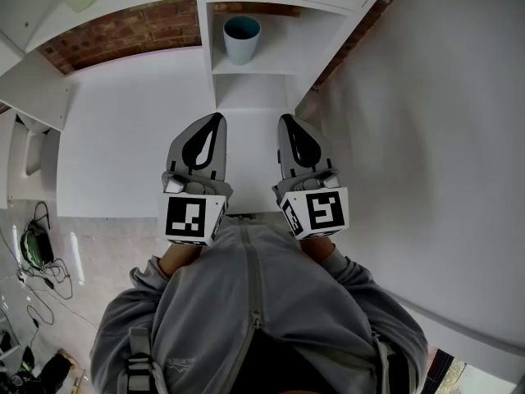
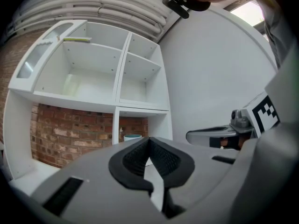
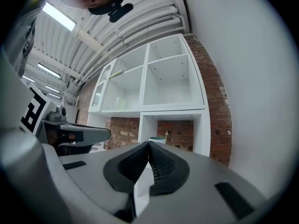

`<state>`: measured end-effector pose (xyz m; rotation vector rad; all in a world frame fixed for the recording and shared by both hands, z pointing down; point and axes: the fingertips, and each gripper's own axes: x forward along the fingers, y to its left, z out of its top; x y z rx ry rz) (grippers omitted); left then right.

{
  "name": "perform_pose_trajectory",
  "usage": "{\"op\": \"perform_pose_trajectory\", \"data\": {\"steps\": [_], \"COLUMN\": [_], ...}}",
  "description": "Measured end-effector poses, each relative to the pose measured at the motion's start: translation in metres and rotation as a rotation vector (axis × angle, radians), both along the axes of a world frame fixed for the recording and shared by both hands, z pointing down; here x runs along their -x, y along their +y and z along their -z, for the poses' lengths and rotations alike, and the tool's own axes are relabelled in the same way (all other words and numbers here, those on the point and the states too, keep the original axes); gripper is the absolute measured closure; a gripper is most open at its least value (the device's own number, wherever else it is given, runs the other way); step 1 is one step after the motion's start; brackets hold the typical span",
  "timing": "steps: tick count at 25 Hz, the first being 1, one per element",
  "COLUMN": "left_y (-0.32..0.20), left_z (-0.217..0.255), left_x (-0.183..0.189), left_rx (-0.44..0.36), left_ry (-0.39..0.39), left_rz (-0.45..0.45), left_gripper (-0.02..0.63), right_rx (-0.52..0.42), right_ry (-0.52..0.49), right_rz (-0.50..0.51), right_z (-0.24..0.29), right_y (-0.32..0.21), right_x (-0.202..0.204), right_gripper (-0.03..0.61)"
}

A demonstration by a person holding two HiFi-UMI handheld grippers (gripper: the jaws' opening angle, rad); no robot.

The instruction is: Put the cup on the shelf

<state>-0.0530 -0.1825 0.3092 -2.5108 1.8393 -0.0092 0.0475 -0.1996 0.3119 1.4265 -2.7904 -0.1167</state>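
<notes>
Two grippers sit side by side low over the white tabletop (image 1: 131, 138), both pointing towards the white shelf (image 1: 215, 79) at the back. The left gripper (image 1: 217, 120) is clenched, with its dark ribbed pads pressed together and nothing between them, as the left gripper view shows (image 2: 149, 141). The right gripper (image 1: 285, 118) is likewise clamped tight on nothing, its pads meeting in a single seam in the right gripper view (image 3: 149, 146). Each one appears at the edge of the other's view, level and close alongside. Their marker cubes (image 1: 194, 217) are nearest the person, whose grey zipped top (image 1: 246, 302) fills the bottom of the head view.

The cup (image 1: 242, 39) stands upright in the narrow lower right compartment of the shelf, on the white floor of that compartment. It is pale blue outside and teal inside. It lies well ahead of both grippers and roughly in line with the gap between them, touched by neither. In both gripper views only its rim shows above the pads (image 2: 132, 137) (image 3: 157, 139).

Bare brick wall (image 1: 123, 31) shows behind the lower openings of the shelf, and the cubbies above are white. A plain white wall (image 1: 426, 138) runs along the right side, and dark cables (image 1: 37, 245) lie on the floor at the left
</notes>
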Motion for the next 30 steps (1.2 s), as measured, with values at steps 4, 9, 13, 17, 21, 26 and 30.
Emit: {"op": "perform_pose_trajectory", "data": {"steps": [4,9,13,17,21,26,30], "left_y": [0.011,0.018,0.018,0.015,0.013,0.014,0.013], "left_z": [-0.008,-0.009,-0.011,-0.006,-0.005,-0.007,-0.004], "left_x": [0.005,0.005,0.006,0.008,0.007,0.007,0.008], "left_rx": [0.012,-0.002,0.001,-0.02,-0.022,-0.027,-0.034], "left_ry": [-0.006,-0.009,-0.024,-0.002,0.017,0.001,0.026], "left_rz": [0.029,0.044,0.041,0.048,0.045,0.038,0.048], "left_gripper": [0.606,0.606,0.606,0.606,0.606,0.606,0.606], "right_rx": [-0.007,-0.035,-0.047,-0.055,-0.058,-0.055,-0.053], "right_ry": [0.012,0.02,0.01,0.006,0.005,-0.001,-0.003], "right_rz": [-0.008,-0.006,-0.003,-0.001,0.004,0.008,0.014], "right_z": [-0.007,-0.001,0.002,0.005,0.006,0.006,0.006], "right_y": [0.014,0.02,0.02,0.017,0.015,0.014,0.014], "right_x": [-0.001,0.002,0.005,0.008,0.01,0.011,0.013], "right_gripper": [0.551,0.551,0.551,0.551,0.551,0.551,0.551]}}
